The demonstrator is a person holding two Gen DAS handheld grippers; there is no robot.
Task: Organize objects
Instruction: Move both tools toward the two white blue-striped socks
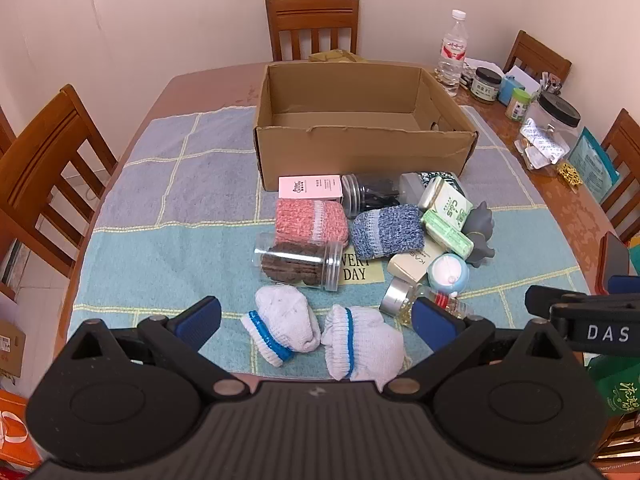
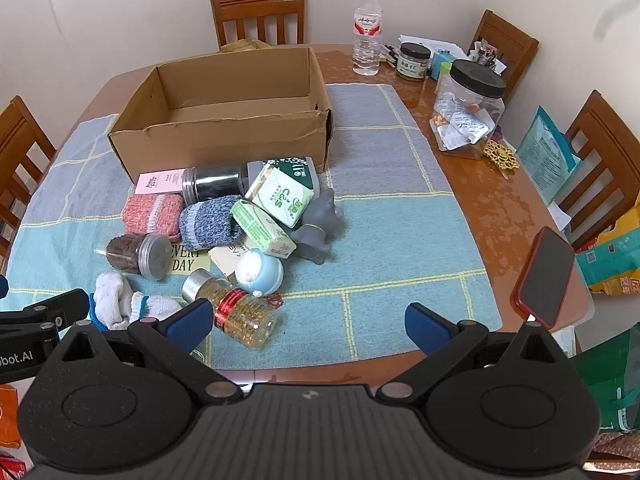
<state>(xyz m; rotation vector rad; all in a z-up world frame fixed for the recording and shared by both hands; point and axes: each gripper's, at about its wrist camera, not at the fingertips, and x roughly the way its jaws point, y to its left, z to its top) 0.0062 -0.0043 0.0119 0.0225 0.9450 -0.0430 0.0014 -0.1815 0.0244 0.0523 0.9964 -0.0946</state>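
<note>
An empty cardboard box (image 1: pixel 360 148) (image 2: pixel 224 140) stands on a blue checked cloth (image 1: pixel 160 200). In front of it lies a heap: pink socks (image 1: pixel 310 222), blue socks (image 1: pixel 386 232), a jar of brown discs (image 1: pixel 298 266), a pink carton (image 1: pixel 310 188), green packets (image 1: pixel 446 232), a grey rubber toy (image 2: pixel 318 226), a light blue round toy (image 2: pixel 260 272) and a jar of gold beads (image 2: pixel 240 314). Two white socks (image 1: pixel 320 334) lie nearest. My left gripper (image 1: pixel 318 322) is open just above the white socks. My right gripper (image 2: pixel 308 322) is open over bare cloth, right of the gold jar.
A water bottle (image 2: pixel 366 32), jars (image 2: pixel 466 108) and papers crowd the table's right side. A red phone (image 2: pixel 546 278) sits near the right front edge. Wooden chairs (image 1: pixel 312 26) ring the table. Bare cloth (image 2: pixel 392 216) lies right of the heap.
</note>
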